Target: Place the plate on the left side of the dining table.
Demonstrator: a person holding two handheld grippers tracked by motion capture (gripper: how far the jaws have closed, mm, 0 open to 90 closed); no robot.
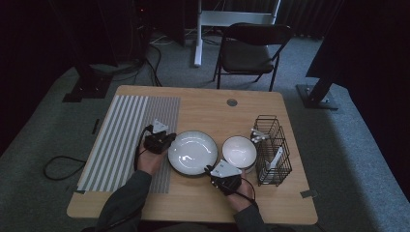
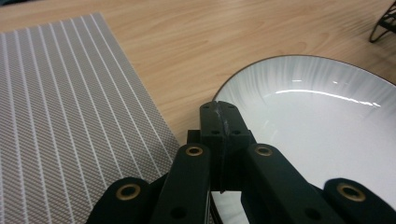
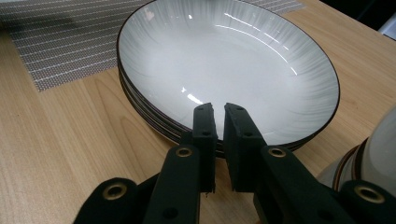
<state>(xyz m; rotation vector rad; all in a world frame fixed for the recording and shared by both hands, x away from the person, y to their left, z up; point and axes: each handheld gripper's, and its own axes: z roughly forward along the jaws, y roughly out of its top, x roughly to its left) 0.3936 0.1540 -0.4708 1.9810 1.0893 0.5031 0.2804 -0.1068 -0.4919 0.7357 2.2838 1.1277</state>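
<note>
A stack of white plates (image 1: 192, 152) with a dark rim is seen at the middle of the bench (image 1: 203, 104), just right of the striped mat (image 1: 126, 140). In the right gripper view approx. three plates can be counted in the stack (image 3: 224, 70).

The left tongs (image 1: 166, 140) are at the left rim of the top plate. In the left gripper view the left tongs (image 2: 225, 114) are seen pressed together, and the rim of the plate (image 2: 308, 121) passes under them; whether the rim is really pinched between them cannot be told. The right tongs (image 1: 216, 170) are placed at the near-right rim. In the right gripper view the right tongs (image 3: 217, 122) are nearly closed, with a thin gap, set over the rim edge; a firm grip is not confirmed.

A white bowl (image 1: 239, 152) stands just right of the stack, and beside it a black wire rack (image 1: 272, 150) is seen, w/ some white pieces in it.

As judged, the work is at its beginning: the rim is approached from both sides, but nothing is lifted yet. The stack rests flat on the bench. The lift and the placing, probably on the mat or in the rack, are left to be done.
</note>
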